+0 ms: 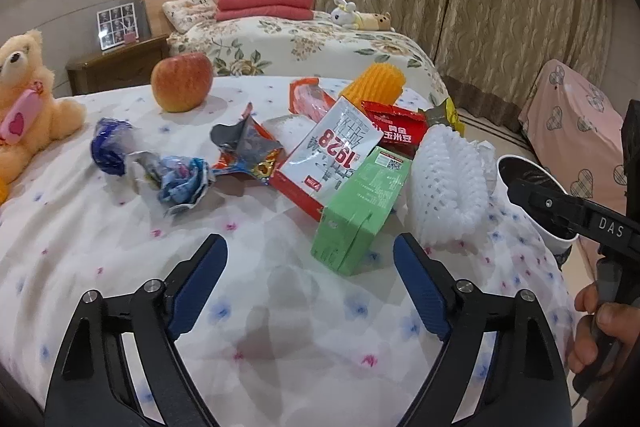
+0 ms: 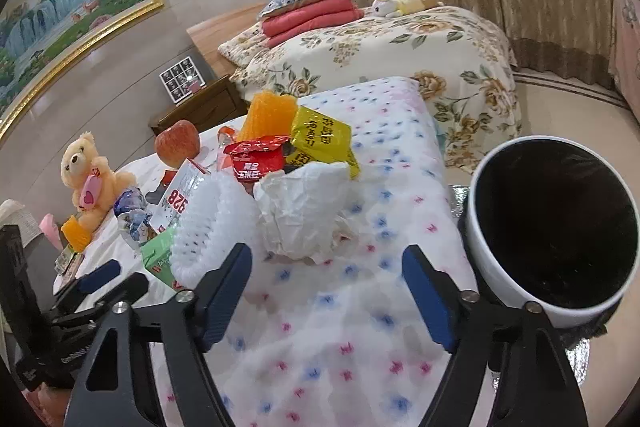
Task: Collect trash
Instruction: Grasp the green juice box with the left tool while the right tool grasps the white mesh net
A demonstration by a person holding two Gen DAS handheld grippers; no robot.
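Both my grippers, left gripper (image 1: 310,251) and right gripper (image 2: 326,263), hang with fingers apart, empty. Beside the bin (image 2: 480,227), the crumpled tissue (image 2: 304,207) may snag the foam net (image 2: 212,223), I think.

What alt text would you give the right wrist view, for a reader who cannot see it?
The open right gripper points at crumpled tissue and wrappers on a flowered bedspread. A white bin stands at its right edge.

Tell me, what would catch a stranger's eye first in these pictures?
Probably the heap of wrappers in the middle of the flowered sheet, with a green carton at its near edge. Behind it sits an apple, and a teddy bear leans at the far left. A white bin with a dark inside stands beside the sheet on the right.
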